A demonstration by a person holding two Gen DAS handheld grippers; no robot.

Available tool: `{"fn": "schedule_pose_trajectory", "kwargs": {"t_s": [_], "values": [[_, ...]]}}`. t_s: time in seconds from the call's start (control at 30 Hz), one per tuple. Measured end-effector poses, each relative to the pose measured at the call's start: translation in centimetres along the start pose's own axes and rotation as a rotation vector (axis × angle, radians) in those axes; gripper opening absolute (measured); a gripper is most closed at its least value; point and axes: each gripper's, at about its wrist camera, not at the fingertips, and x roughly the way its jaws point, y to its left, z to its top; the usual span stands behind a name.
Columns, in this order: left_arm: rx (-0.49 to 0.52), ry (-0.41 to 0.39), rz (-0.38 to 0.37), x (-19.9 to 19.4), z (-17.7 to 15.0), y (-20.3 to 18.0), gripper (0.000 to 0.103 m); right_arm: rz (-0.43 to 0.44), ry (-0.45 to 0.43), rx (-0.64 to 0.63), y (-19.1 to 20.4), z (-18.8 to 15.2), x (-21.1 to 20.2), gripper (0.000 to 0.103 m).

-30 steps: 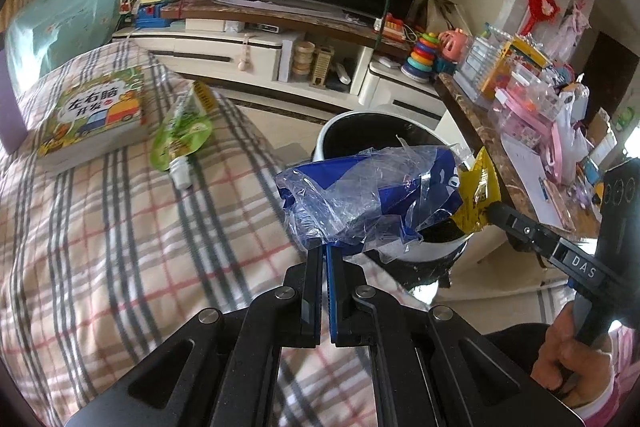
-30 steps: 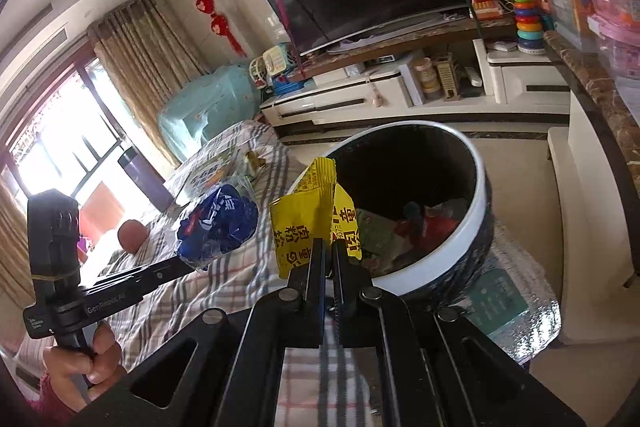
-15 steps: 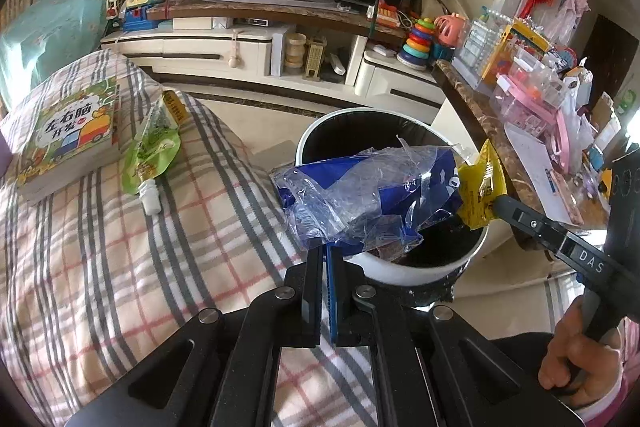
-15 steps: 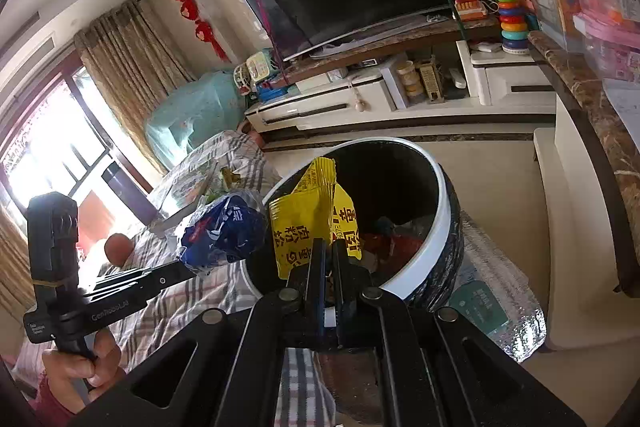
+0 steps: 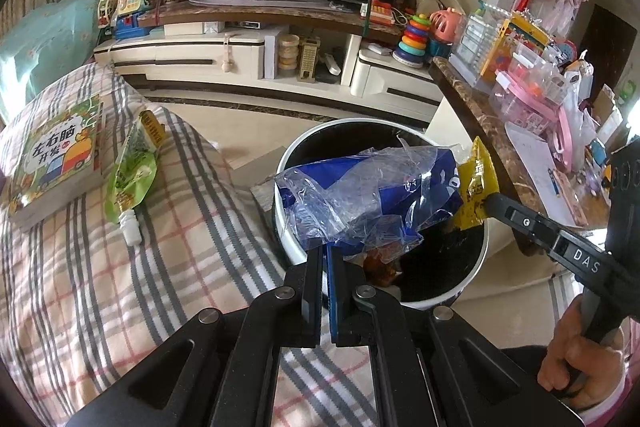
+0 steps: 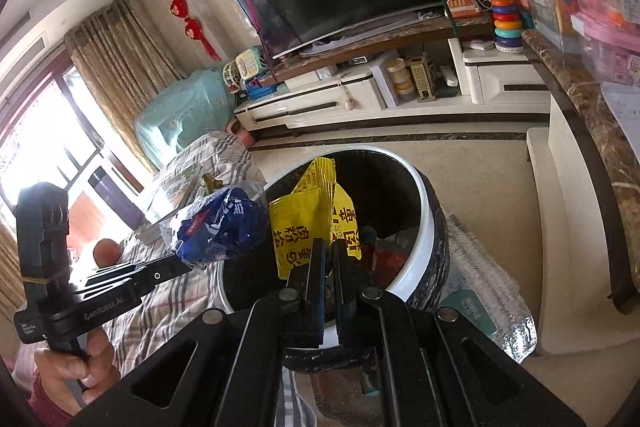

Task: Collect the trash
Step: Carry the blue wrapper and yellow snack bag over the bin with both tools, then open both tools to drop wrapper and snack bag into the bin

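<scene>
We are holding the left tongs [image 5: 325,255] clamped on the lower edge of a crumpled blue and clear plastic wrapper [image 5: 372,195], which is hanging over the near side of the round black trash bin with a white rim [image 5: 285,227]. The wrapper is covering much of the bin's mouth from this view, so only a patch of reddish rubbish is showing beneath it. In the right wrist view the same wrapper [image 6: 220,227] is sitting over the bin's left edge [image 6: 426,223], and the left tongs [image 6: 176,261] are reaching in from the lower left, gripped by a hand [image 6: 80,367] that the picture edge is cutting off.

We are pinching a yellow printed snack packet [image 6: 312,223] in the right tongs [image 6: 329,251], above the bin opening. From the left wrist view the packet [image 5: 476,187] is partly tucked behind the blue wrapper, with the right tongs [image 5: 490,205] entering from the right; we cannot tell whether packet and wrapper are touching.

On the plaid-covered bed [image 5: 100,287] a green spouted drink pouch [image 5: 128,179] is lying just beside a green illustrated children's book [image 5: 56,163]. What else is lying deep in the bin is too dark to make out.
</scene>
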Motion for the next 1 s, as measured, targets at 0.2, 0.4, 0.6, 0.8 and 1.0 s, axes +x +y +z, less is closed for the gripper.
{"fn": "schedule_pose_trajectory", "kwargs": {"t_s": [0.2,0.4,0.6,0.8,1.0], "values": [[-0.002,0.011,0.006,0.8,0.3,0.0,0.000,-0.007,0.002,-0.003,-0.1,0.4,0.2,0.003],[0.003,0.020,0.011,1.5,0.9,-0.5,0.000,-0.018,0.010,-0.006,-0.3,0.8,0.7,0.003],[0.011,0.029,0.013,2.2,1.2,-1.0,0.000,-0.028,0.011,-0.002,-0.4,1.0,1.0,0.003],[0.019,0.040,0.018,2.9,1.4,-1.5,0.000,-0.035,0.017,0.001,-0.7,1.1,1.4,0.003],[0.018,0.048,0.024,3.3,1.8,-1.5,0.001,-0.042,0.024,0.005,-0.9,1.2,1.6,0.003]]}}
